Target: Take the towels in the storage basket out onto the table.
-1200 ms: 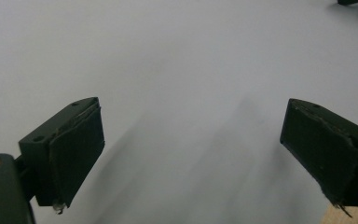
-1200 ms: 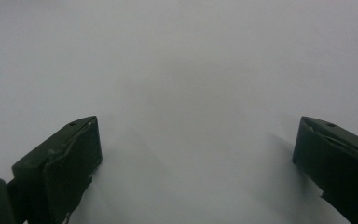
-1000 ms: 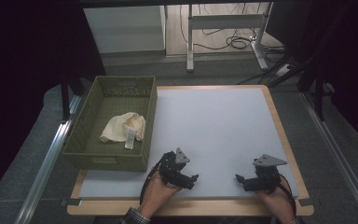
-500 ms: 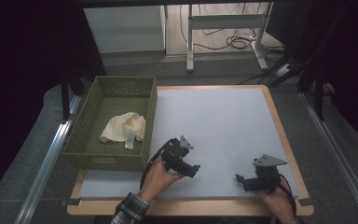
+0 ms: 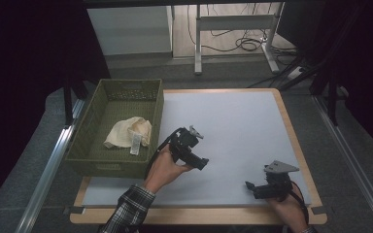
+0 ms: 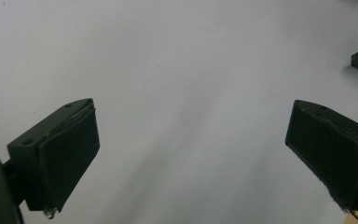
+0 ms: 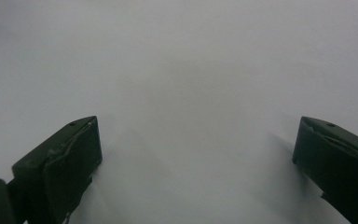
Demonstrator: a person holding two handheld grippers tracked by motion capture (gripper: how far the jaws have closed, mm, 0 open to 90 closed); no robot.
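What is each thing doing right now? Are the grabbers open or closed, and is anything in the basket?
Left gripper: open, holding nothing, lifted above the white mat.
Right gripper: open, holding nothing, low near the mat's front edge.
Basket: upright, beside the mat, with one cloth inside.
Cloth: crumpled, lying in the basket, untouched.
White mat: flat on the table.

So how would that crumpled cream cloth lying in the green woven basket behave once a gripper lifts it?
The crumpled cream cloth lies in soft folds on the floor of the green woven basket, so it would likely hang floppy and drape from a single pinch. It looks thin, so it is probably light. Its white tag sticks out and may dangle. Being soft, it is unlikely to roll.
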